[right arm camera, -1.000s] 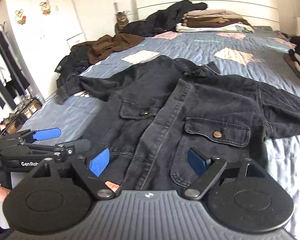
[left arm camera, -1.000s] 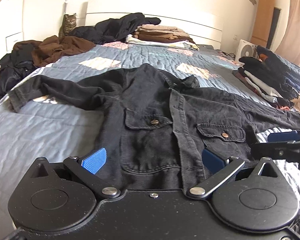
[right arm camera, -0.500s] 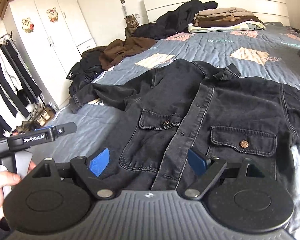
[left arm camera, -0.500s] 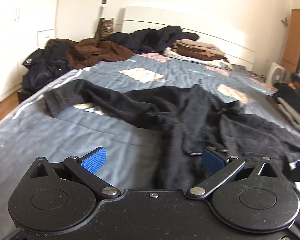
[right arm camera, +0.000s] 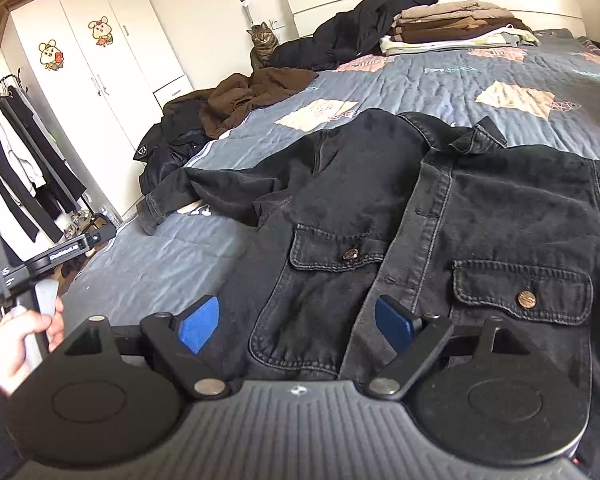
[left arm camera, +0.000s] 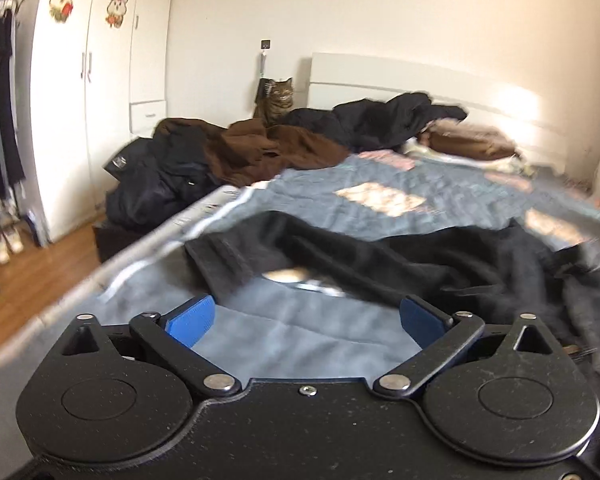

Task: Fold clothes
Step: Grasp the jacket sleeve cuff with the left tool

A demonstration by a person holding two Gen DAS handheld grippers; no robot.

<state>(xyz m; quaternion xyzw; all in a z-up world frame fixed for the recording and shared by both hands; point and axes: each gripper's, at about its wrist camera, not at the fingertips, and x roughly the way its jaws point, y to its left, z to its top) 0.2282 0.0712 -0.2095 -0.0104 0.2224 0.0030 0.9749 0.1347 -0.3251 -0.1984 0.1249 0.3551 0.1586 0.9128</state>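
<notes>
**Bedroom, folding station: black denim jacket laid flat**

Item 1. Black denim jacket (right arm camera: 440, 208): spread front-up on the blue quilted bedspread (right arm camera: 420, 80), collar away from the fingers, two buttoned chest pockets showing. Its one sleeve (left arm camera: 284, 248) stretches out toward the bed's edge, cuff lying ahead of the left fingers.

Item 2. Left gripper (left arm camera: 306, 318): blue pads wide apart, having just closed a little; only bare bedspread lies between them, the sleeve just beyond the tips. The view is blurred. A hand (right arm camera: 20, 340) grips its handle.

Item 3. Right gripper (right arm camera: 296, 324): fingers apart, poised over the jacket's lower front, the pocket panel lying between them; the pads press on nothing.

Item 4. Beyond the fingers: brown garment heap (right arm camera: 252, 92), black coats (right arm camera: 360, 28), a folded stack (right arm camera: 452, 24) by the headboard, and a tabby cat (right arm camera: 263, 42) sitting beside the bed.

Item 5. Left of the fingers: white wardrobe (right arm camera: 100, 60), clothes rail (right arm camera: 16, 152).
</notes>
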